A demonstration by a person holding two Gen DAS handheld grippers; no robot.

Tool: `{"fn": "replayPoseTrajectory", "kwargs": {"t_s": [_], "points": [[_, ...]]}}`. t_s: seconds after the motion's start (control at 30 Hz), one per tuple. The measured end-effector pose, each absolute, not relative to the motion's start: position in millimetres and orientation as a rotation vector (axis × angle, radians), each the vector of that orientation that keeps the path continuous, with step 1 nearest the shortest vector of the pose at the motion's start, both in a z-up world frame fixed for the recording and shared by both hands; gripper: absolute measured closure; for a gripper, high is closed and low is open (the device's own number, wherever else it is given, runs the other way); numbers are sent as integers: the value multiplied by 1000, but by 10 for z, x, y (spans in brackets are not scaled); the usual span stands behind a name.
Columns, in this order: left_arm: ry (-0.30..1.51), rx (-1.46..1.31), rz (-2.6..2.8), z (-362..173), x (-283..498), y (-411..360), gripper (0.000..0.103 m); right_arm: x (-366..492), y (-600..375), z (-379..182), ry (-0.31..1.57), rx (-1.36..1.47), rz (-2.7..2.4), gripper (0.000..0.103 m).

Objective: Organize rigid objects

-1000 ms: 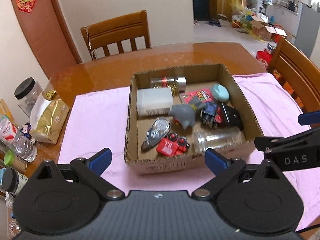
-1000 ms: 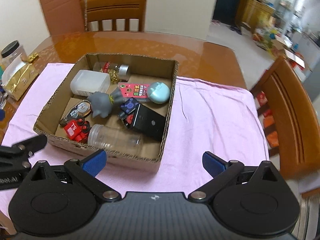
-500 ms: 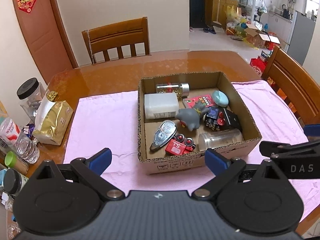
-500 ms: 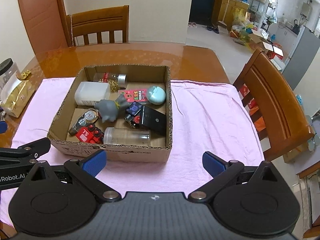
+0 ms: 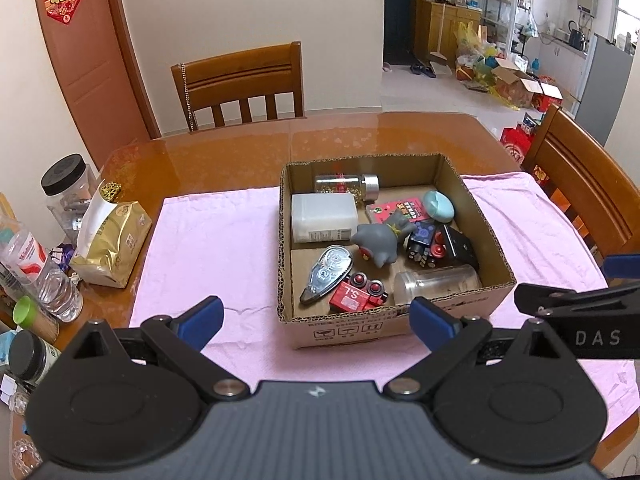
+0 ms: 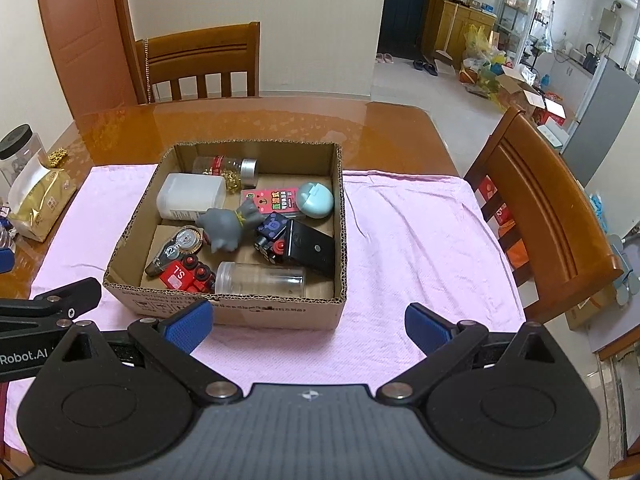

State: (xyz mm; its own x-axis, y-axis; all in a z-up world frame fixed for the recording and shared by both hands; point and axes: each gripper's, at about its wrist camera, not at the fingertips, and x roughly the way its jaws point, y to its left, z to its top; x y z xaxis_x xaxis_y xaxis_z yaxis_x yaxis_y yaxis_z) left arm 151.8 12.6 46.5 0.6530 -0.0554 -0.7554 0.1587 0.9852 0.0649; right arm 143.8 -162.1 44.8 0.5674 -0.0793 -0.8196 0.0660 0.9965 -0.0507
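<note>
Glossy brown wooden bench (image 5: pixel 240 152) with a pink cloth (image 5: pixel 224 248) spread over its near half. Open brown cardboard box (image 5: pixel 496 248) sits on the cloth; use it as the landmark. Inside the box: white rectangular plastic container (image 5: pixel 323 217) at the back left, clear glass jar with a silver lid (image 5: pixel 347 185) lying behind that, grey rubber animal toy (image 5: pixel 380 240) in the middle, clear plastic cylinder (image 5: pixel 436 283) lying along the front wall, red toy car (image 5: pixel 358 293) just left of the cylinder, mint green oval case (image 6: pixel 316 199) at the back right.

Left of the box, off the cloth: gold foil bag (image 5: pixel 110 240), black-lidded clear jar (image 5: pixel 68 188) behind the bag. Wooden chair (image 5: pixel 240 84) beyond the box, second wooden chair (image 6: pixel 540 216) to its right. Doorway behind opens onto a cluttered tiled room.

Left gripper (image 5: pixel 316 320) released, fingers spread, holding nothing, in front of the box. Right gripper (image 6: pixel 306 324) likewise released and empty, in front of the box's right corner.
</note>
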Motion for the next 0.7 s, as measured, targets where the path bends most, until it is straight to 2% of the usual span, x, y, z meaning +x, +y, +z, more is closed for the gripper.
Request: {"fn": "replayPoseTrajectory", "kwargs": {"t_s": [0.7], "points": [[860, 110, -95, 474, 1544, 109, 4, 1463, -1643, 477, 955, -28, -85, 0]]}}
